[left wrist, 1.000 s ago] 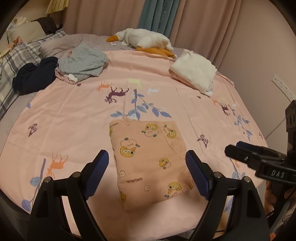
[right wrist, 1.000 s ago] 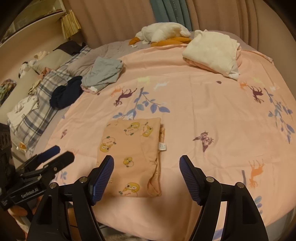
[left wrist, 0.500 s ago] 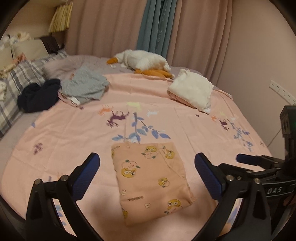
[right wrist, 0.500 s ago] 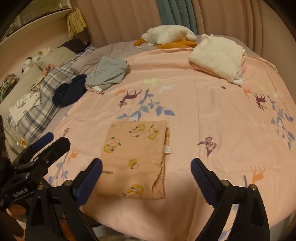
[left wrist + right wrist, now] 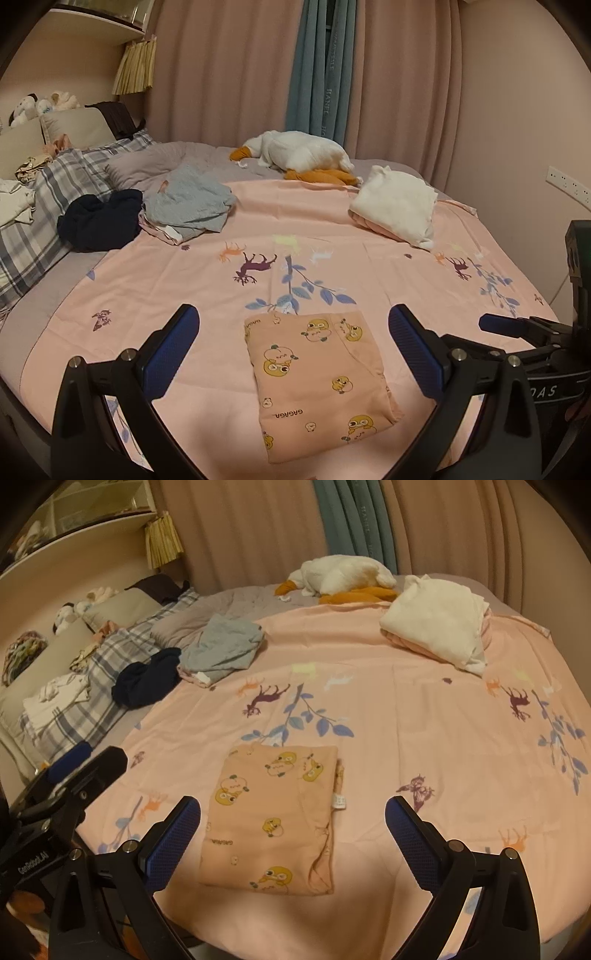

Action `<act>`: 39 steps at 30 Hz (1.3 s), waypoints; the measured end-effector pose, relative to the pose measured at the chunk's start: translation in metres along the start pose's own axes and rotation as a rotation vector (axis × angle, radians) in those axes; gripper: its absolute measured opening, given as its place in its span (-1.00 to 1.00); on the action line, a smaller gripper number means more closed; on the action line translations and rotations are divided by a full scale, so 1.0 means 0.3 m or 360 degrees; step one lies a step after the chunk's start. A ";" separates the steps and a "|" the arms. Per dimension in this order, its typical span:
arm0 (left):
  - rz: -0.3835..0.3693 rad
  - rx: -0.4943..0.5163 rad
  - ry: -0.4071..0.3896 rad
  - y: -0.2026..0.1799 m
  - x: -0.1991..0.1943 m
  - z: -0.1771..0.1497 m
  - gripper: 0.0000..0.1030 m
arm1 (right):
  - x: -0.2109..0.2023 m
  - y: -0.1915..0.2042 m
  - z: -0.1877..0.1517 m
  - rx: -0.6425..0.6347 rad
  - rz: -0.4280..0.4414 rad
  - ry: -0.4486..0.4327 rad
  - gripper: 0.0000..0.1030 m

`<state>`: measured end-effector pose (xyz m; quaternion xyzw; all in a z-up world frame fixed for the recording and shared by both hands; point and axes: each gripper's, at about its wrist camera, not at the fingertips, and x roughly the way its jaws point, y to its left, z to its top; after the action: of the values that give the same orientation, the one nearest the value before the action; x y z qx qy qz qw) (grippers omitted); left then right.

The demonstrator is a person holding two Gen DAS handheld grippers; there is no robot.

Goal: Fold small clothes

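**Above the bed edge: both tongs wide, folded garment lying free**

Between the blue pads, left gripper [image 5: 293, 349] stands wide and holds nothing; right gripper [image 5: 292, 840] likewise wide, empty. Both hover clear of the cloth, not touching it.

Folded peach garment [image 5: 317, 380] with duck print lies flat on the pink bedsheet [image 5: 369, 266], near the front edge of the bed, apart from everything else. Looks already folded into a rectangle; a loose flap and white tag [image 5: 338, 800] show along its right side.

Risks, as a guess:
- Pinching only the top layer would peel the fold open.
- Grabbing sheet along with garment would drag and wrinkle both; colours are close, edges are easy to misjudge.
- Garment sits near the bed edge, so a careless pull toward the person could slide it off.
- The two tools are near each other and could clash if both go for the same side.

Around: cream folded stack [image 5: 397, 206] far right, grey clothes pile [image 5: 188, 205] and dark navy item [image 5: 101, 218] far left, plush goose [image 5: 299, 151] at the back. All well apart; nothing blocks the reach.
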<state>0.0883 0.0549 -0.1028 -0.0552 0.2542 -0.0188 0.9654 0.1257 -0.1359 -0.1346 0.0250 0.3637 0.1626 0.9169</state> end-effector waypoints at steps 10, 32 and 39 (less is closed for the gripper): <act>-0.0021 -0.0017 0.0054 -0.002 -0.009 0.000 0.99 | -0.022 0.006 -0.003 0.0012 -0.0023 -0.0015 0.93; -0.0075 -0.0031 0.0186 -0.017 -0.057 0.009 0.99 | -0.077 0.052 -0.013 -0.0016 -0.0129 -0.0052 0.94; -0.0108 -0.0007 0.0209 -0.045 -0.056 0.001 0.99 | -0.088 0.052 -0.017 -0.0009 -0.0143 -0.0053 0.94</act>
<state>0.0738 0.0427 -0.0927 -0.0647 0.3151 -0.0546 0.9453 0.1000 -0.1300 -0.1183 0.0087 0.3486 0.1220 0.9293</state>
